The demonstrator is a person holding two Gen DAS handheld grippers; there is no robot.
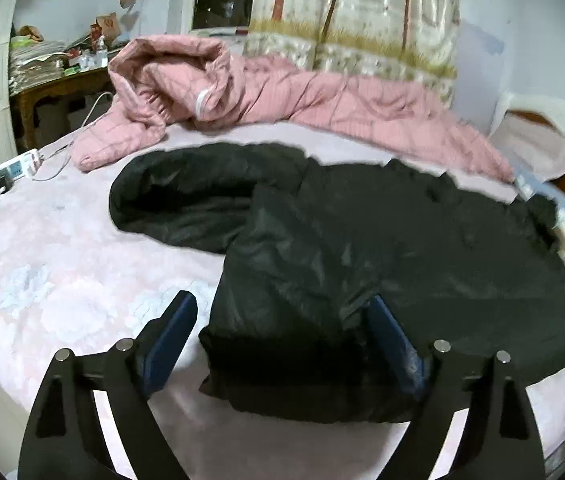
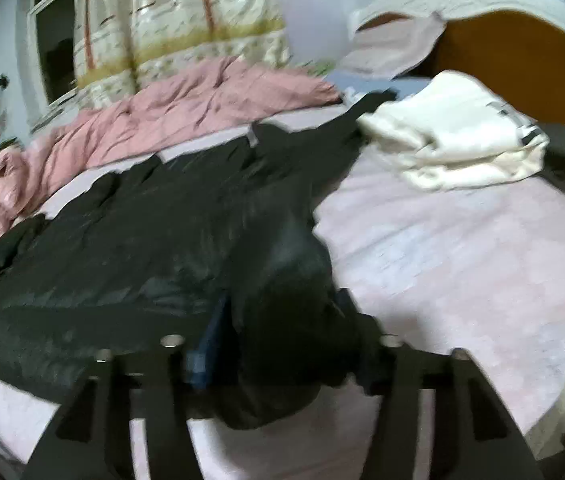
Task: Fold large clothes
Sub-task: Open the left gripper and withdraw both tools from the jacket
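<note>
Coat: the black coat (image 1: 362,248) is lying flat on the pink bed (image 1: 42,264), spread sideways, its long way going from left to right.
Left gripper (image 1: 282,332): its jaws are standing wide open. The coat's near left corner is sitting between them, and the pads are not pressing on it.
Right gripper (image 2: 282,312): its jaws are standing partly open. A bump of the coat's near right edge is sitting between them. It is not looking squeezed.
Which way: the coat is lying just ahead of both grippers and running away from them across the bed. Each hand is nearest its own corner.
Nearby: a white top (image 2: 454,140) is lying at the coat's far right end.
Hard to see: the right view is blurry, so its right finger is melting into the dark cloth. The coat's far edge is smeared too.
</note>
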